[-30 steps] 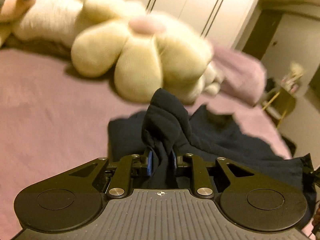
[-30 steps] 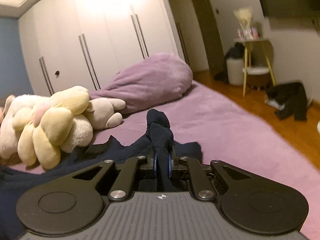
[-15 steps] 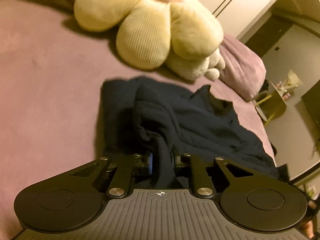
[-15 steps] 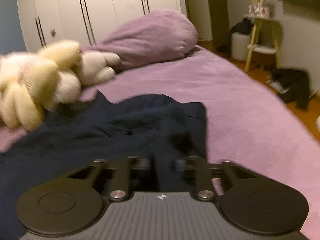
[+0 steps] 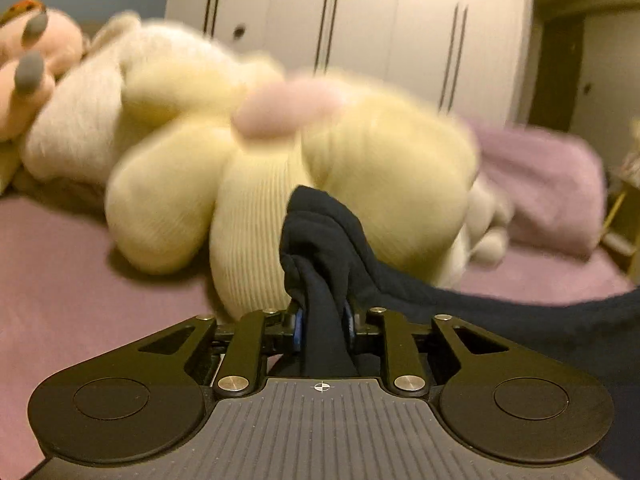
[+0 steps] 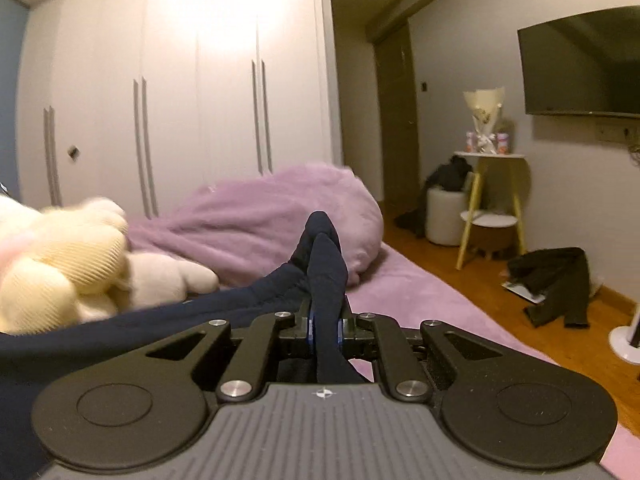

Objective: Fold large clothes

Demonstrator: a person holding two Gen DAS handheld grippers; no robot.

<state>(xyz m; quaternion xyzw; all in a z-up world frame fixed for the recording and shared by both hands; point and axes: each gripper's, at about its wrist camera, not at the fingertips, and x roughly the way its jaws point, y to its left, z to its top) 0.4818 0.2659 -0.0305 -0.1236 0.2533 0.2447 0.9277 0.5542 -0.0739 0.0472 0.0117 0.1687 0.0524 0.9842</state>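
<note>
Left wrist: left gripper (image 5: 322, 322) pinches navy garment (image 5: 320, 236), jaws just widened; right gripper (image 6: 324, 330) clamps it.

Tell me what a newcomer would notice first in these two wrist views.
First, the bunched dark navy fabric garment, pinched in the left claw and likewise in the right claw, draped between them over the purple bed cover. Next, the big cream flower-shaped plush cushion just behind the left claw. In the right view, a purple fleece bundle lies ahead.
</note>
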